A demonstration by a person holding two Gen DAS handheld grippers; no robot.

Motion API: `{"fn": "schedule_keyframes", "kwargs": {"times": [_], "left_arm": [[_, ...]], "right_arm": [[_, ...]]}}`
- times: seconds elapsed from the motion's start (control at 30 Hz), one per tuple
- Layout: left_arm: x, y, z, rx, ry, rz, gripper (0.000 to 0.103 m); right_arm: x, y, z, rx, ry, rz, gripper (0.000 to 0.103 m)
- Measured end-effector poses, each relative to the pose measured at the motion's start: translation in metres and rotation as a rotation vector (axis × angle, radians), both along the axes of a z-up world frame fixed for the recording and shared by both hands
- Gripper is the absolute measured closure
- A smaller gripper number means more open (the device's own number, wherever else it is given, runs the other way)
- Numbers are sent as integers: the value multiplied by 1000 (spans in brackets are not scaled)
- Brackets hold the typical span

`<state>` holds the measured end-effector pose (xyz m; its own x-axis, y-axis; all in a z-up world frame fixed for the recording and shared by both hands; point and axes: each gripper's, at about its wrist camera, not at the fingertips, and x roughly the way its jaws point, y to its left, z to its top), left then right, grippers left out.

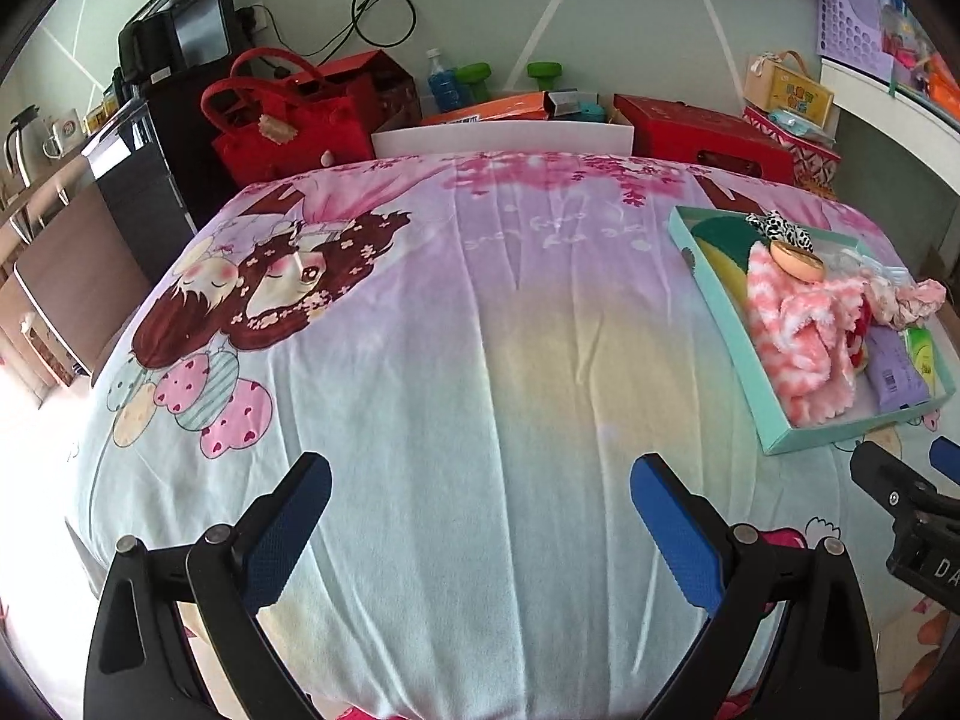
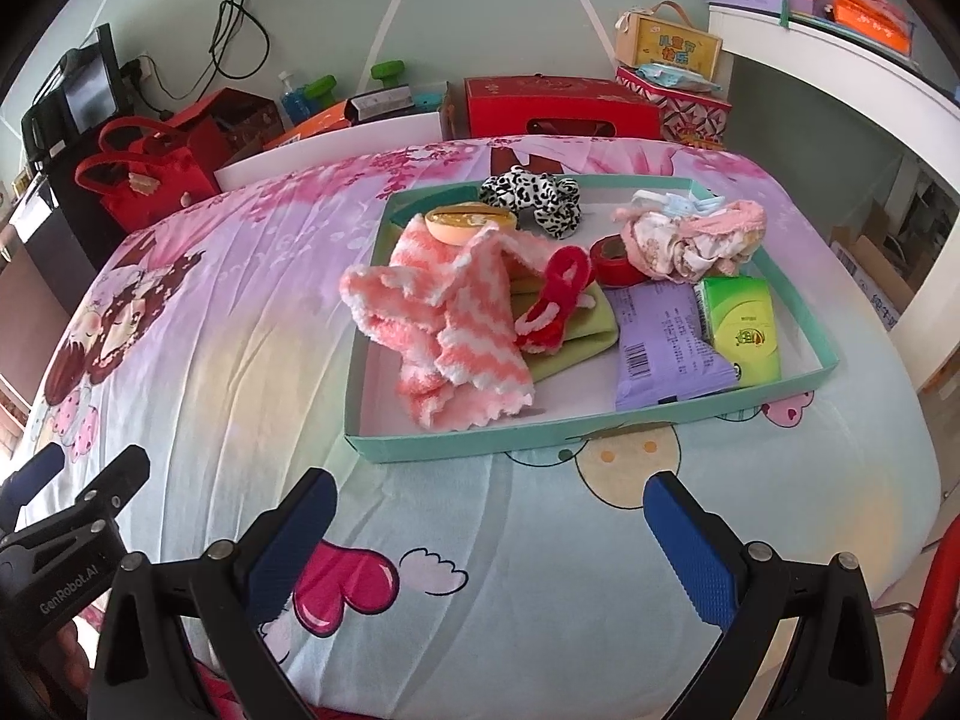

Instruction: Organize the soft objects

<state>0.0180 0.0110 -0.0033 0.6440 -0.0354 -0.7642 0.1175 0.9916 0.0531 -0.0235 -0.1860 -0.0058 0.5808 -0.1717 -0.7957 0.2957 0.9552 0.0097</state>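
A teal tray (image 2: 456, 441) sits on the cartoon-print bedsheet (image 2: 210, 372) and holds soft things: a pink-and-white fuzzy sock (image 2: 444, 324), a leopard-print scrunchie (image 2: 534, 198), a red fuzzy piece (image 2: 555, 300), a green cloth (image 2: 576, 336), pale pink fabric (image 2: 690, 240), a purple packet (image 2: 666, 348) and a green tissue pack (image 2: 744, 324). My right gripper (image 2: 489, 516) is open and empty, just in front of the tray. My left gripper (image 1: 480, 498) is open and empty over bare sheet, left of the tray (image 1: 732, 348). The sock also shows in the left wrist view (image 1: 798, 330).
Behind the bed stand a red felt bag (image 1: 288, 126), red boxes (image 1: 708, 132), an orange box (image 1: 486, 108), a blue bottle (image 1: 441, 81) and a white board (image 1: 504, 138). A dark cabinet (image 1: 144, 192) is at the left. A white shelf (image 2: 840, 78) is at the right.
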Motion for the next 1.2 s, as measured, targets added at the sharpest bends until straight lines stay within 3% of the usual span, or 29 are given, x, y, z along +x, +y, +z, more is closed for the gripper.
{"fn": "schedule_keyframes", "kwargs": {"times": [1.2], "left_arm": [[2,-2,-13,20,19,22,3]], "right_arm": [[3,5,-20,-26,28,-27,0]]}}
